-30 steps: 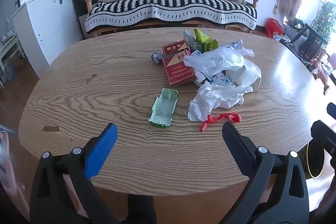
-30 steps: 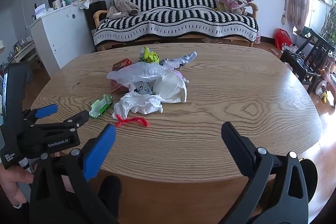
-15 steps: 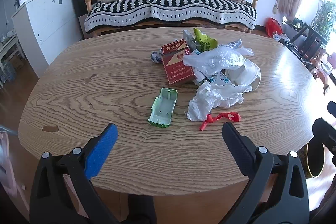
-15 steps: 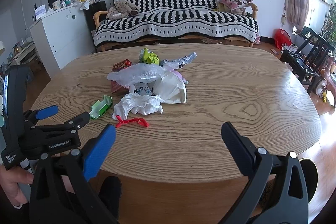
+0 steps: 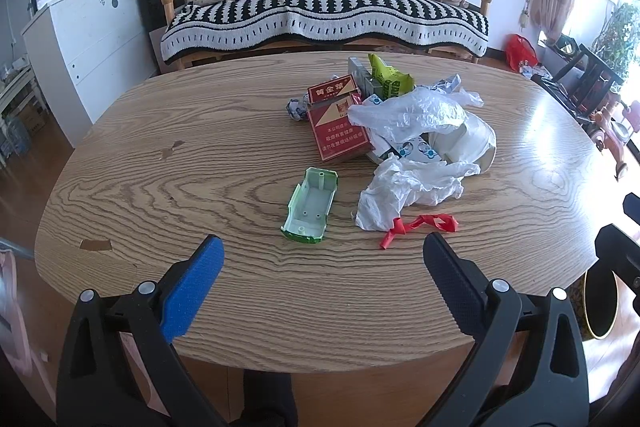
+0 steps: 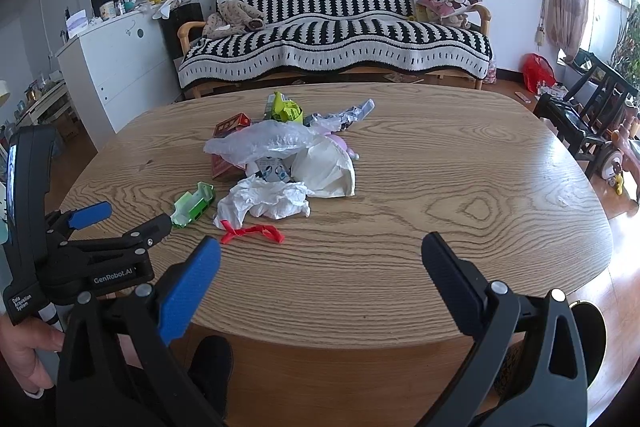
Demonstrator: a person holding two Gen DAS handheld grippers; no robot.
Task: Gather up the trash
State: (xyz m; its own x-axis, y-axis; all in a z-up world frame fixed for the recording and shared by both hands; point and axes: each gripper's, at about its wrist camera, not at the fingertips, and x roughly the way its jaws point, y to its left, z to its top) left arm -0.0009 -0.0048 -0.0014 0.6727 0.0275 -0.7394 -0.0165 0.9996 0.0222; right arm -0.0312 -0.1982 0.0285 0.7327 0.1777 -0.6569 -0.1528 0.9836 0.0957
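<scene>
A pile of trash lies mid-table: a green plastic tray (image 5: pixel 309 207), a red ribbon scrap (image 5: pixel 420 225), crumpled white paper (image 5: pixel 408 189), a clear plastic bag (image 5: pixel 412 113), a red cigarette box (image 5: pixel 340 137) and a yellow-green wrapper (image 5: pixel 388 79). My left gripper (image 5: pixel 320 259) is open and empty above the table's near edge, short of the green tray. My right gripper (image 6: pixel 320 259) is open and empty, near the front edge, behind the ribbon (image 6: pixel 252 233). The left gripper (image 6: pixel 120 219) also shows in the right wrist view, beside the green tray (image 6: pixel 194 205).
The oval wooden table (image 5: pixel 200 167) has a striped sofa (image 5: pixel 328 11) behind it and a white cabinet (image 5: pixel 88 39) at the left. Dark chairs (image 6: pixel 588 115) stand at the right. A round bin rim (image 5: pixel 596 311) shows below the table's right edge.
Both grippers have drifted very slightly forward toward the pile. Nothing on the table has moved.
</scene>
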